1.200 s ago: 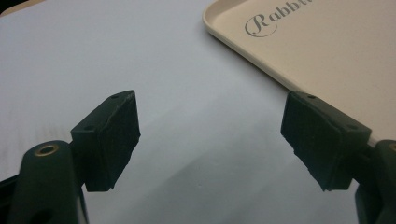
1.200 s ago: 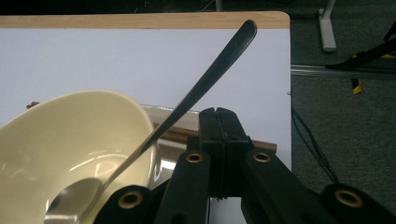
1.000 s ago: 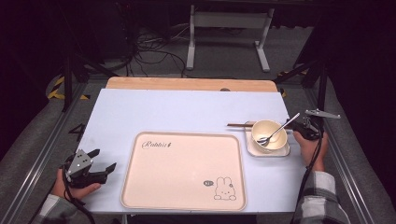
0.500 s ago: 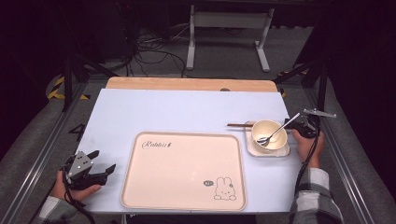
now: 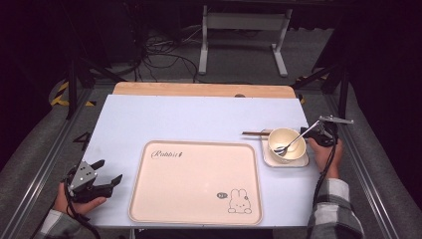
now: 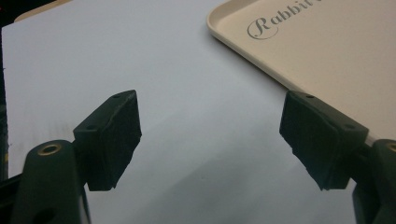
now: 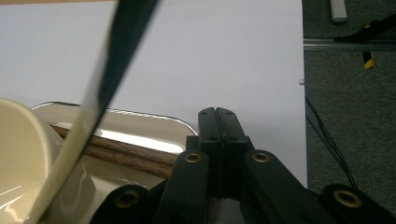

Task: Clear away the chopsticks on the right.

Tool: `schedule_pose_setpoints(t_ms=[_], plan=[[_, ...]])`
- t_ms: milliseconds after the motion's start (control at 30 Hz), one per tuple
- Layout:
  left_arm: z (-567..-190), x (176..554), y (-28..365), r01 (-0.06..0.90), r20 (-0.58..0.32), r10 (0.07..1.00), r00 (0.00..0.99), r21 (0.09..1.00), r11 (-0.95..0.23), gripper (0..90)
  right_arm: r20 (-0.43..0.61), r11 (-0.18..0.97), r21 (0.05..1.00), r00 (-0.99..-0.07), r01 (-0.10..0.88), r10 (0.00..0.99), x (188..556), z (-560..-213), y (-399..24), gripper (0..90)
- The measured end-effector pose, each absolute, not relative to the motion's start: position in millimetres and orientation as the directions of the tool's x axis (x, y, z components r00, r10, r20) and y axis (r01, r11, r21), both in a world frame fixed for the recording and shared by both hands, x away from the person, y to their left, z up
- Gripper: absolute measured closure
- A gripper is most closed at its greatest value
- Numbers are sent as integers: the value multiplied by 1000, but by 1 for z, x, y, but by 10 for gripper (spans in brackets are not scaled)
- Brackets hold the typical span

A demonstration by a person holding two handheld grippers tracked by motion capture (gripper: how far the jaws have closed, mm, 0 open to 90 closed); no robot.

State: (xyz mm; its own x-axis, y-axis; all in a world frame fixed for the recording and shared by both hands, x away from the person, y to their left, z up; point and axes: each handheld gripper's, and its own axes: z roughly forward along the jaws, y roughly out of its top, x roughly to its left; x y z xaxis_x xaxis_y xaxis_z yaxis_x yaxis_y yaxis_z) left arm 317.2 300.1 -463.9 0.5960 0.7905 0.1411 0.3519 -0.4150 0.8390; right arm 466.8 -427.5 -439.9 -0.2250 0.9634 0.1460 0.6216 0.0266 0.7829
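The table (image 5: 199, 119) is brightly lit against dark surroundings; close up, the spoon (image 7: 100, 93) and pads (image 6: 112, 135) blur.

A cream bowl (image 5: 286, 144) sits upright on a small tray (image 5: 272, 158), a spoon (image 5: 293, 143) leaning inside.

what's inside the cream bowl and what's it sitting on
A metal spoon rests in the bowl, handle leaning over the rim toward the right gripper. The bowl stands on a small tray; chopsticks run partly behind it.
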Motion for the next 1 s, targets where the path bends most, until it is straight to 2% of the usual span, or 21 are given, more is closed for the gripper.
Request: schedule_pose_setpoints(t_ms=[467,800,1000], plan=[[-462,322,304,336,132,774,619,846,-413,201,109,99,722,-254,685,961,452,-433,-429,900],[-461,323,302,333,137,771,622,845,-418,201,136,95,719,-274,688,952,440,-435,-434,890],[-461,323,302,331,136,769,624,846,-418,201,113,125,716,-290,687,950,435,-435,-433,886]])
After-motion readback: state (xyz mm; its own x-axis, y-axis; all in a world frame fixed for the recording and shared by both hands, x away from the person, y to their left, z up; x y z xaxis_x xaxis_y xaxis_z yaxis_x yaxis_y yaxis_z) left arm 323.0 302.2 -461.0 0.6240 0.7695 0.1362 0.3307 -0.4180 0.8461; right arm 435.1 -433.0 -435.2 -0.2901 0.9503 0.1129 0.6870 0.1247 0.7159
